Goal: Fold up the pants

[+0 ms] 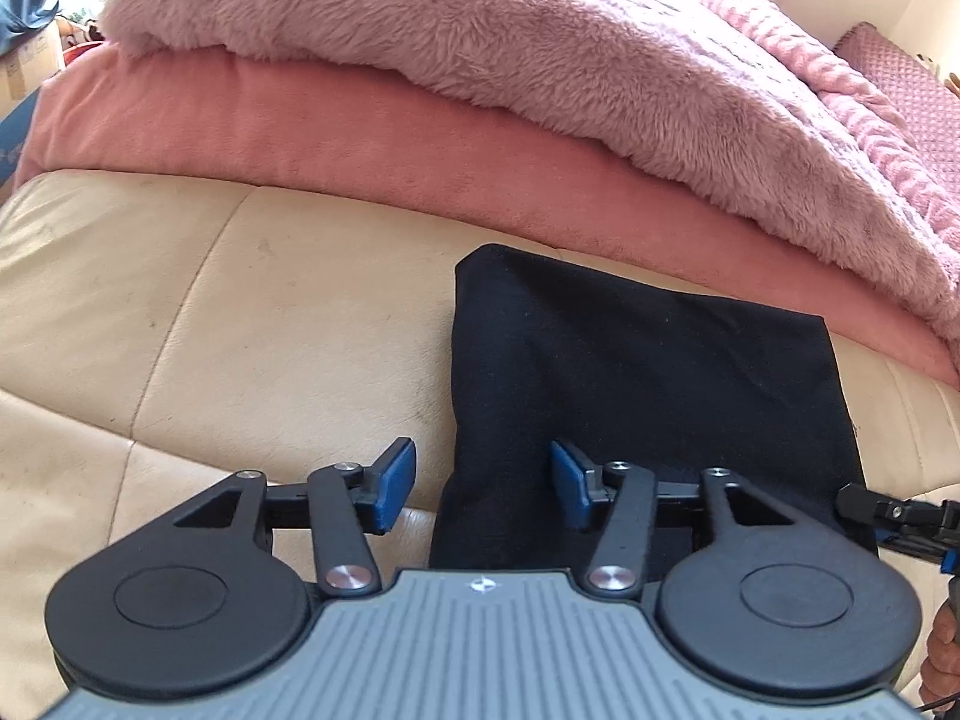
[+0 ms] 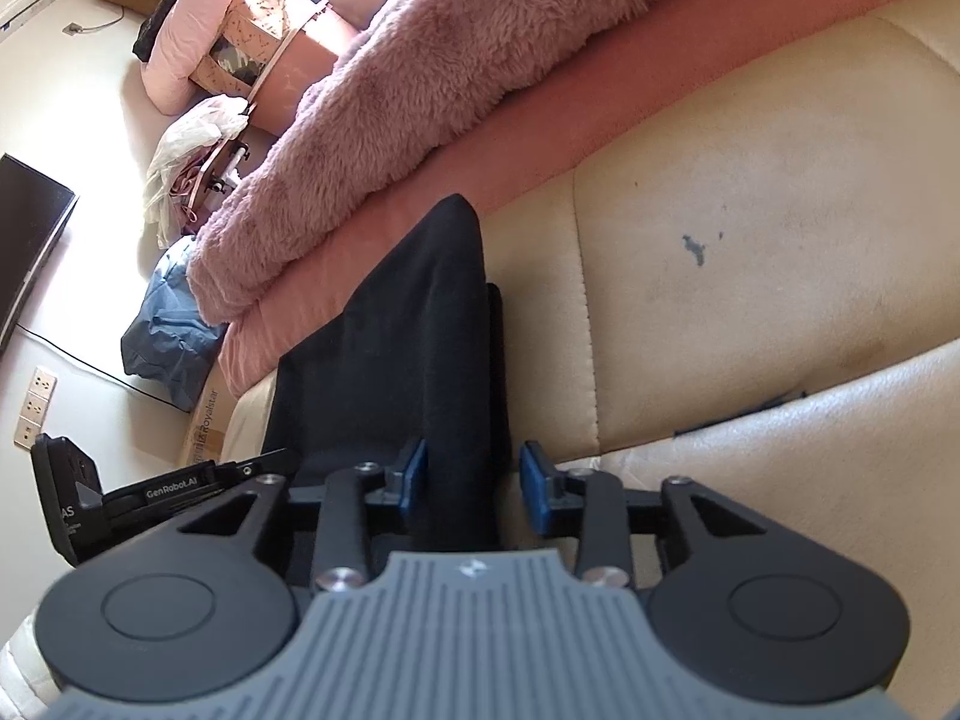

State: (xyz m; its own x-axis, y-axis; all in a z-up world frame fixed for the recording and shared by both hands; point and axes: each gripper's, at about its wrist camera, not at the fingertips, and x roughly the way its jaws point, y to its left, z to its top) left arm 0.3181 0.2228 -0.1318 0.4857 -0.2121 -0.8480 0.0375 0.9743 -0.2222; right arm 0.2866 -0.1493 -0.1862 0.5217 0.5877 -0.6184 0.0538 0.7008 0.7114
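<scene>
Grippers fill the near edge of both views, w/ us looking along the fingers. Left gripper (image 1: 483,483): blue pads spread wide, nothing pinched; the left pad sits over bare cushion, the right pad over the pants' near left edge. Whether that pad touches the cloth, we can't tell. Right gripper (image 2: 473,480): pads spread too, w/ the dark cloth running up between them but not squeezed. At the far right of the left view we glimpse part of the other gripper and a bit of the hand (image 1: 942,654) holding it.

Just beyond the fingers lie the pants (image 1: 648,372), black, already doubled into a neat rectangle, flat on the cream sofa (image 1: 180,312). In the right view the fold shows stacked layers w/ an edge peeking out on the right side.

Past the pants, a pink cushion (image 1: 300,126) runs along the sofa back, its lower edge right at the pants' far corner. A fluffy pink blanket (image 1: 480,30) is heaped on top, further back.

We judge the cloth soft, light, limp, prob. a bit grippy, not fragile. It will sag and slide apart if lifted by one layer. Best hold, we think: pinch all layers together at the near corners, one gripper per corner, then carry both evenly.
</scene>
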